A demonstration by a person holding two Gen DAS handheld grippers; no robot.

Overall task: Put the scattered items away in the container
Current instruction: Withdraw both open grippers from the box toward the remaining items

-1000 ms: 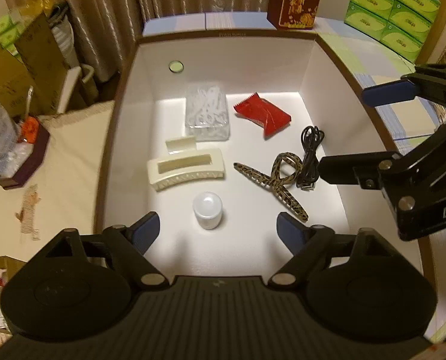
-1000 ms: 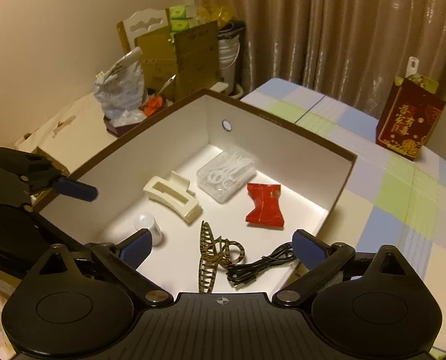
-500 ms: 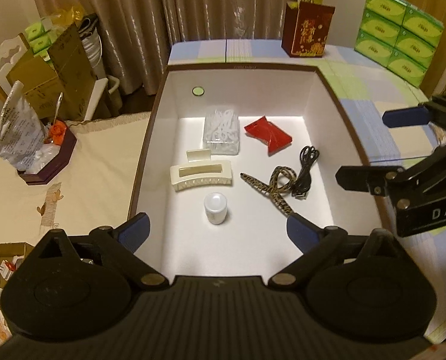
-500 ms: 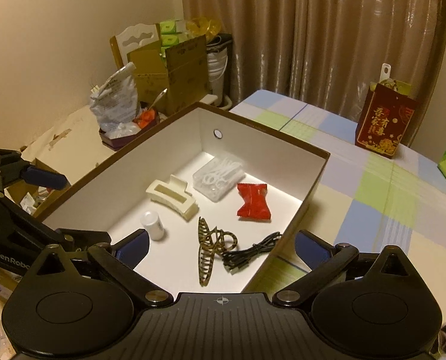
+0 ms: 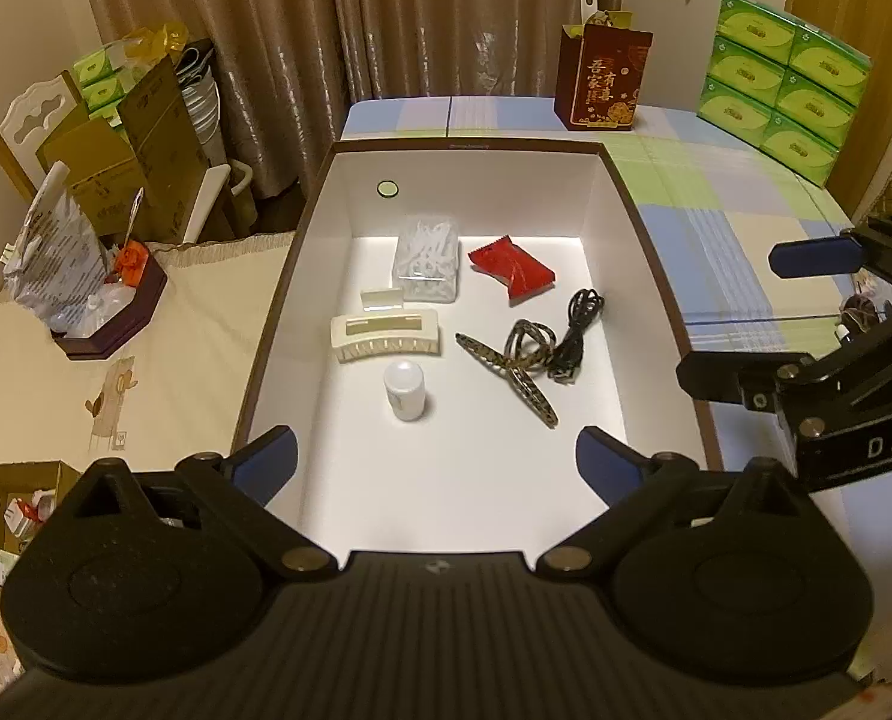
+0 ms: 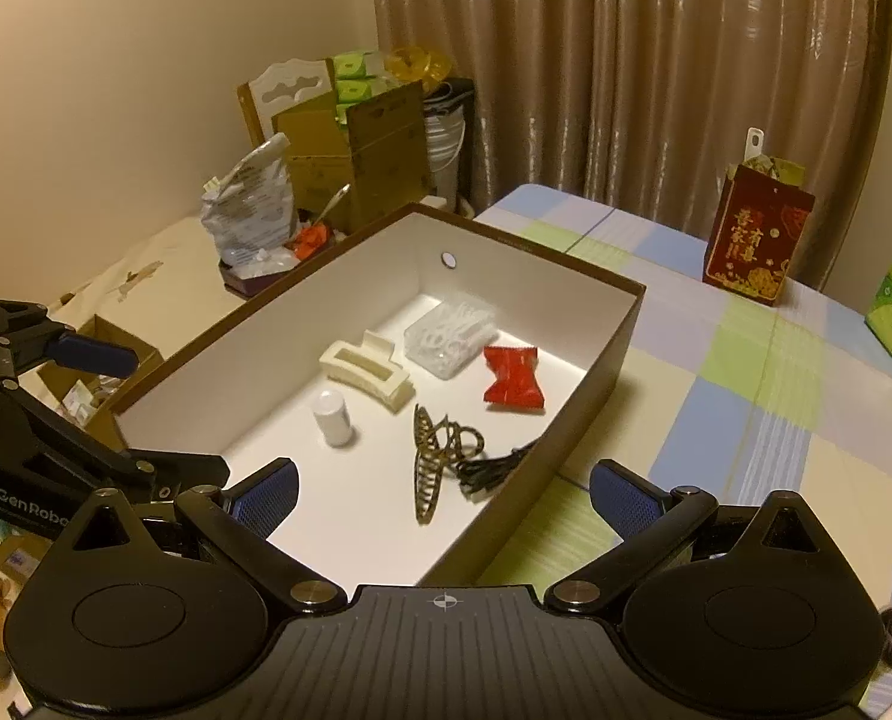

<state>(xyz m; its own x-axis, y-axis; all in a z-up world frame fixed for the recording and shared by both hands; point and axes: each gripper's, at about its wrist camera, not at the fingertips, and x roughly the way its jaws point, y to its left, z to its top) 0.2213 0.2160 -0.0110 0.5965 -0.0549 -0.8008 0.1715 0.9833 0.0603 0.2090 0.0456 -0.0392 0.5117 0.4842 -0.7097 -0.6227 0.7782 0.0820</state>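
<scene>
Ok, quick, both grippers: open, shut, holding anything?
Left gripper: jaws opening, nothing between them.
Right gripper: open, empty.

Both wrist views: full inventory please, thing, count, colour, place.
box: 1, brown outside, white inside, on checked table
cream hair claw: 1, box floor, left
leopard hair claw: 1, box floor, touching the cable
black cable: 1, coiled, box right side
white bottle: 1, upright, in front of cream claw
clear plastic case: 1, box far end
red packet: 1, right of case
red gift bag: 1, table far edge
green tissue boxes: stacked, far right
tablecloth: blue, green, cream checks
left gripper: jaws opening, nothing between
right gripper: open, empty
</scene>
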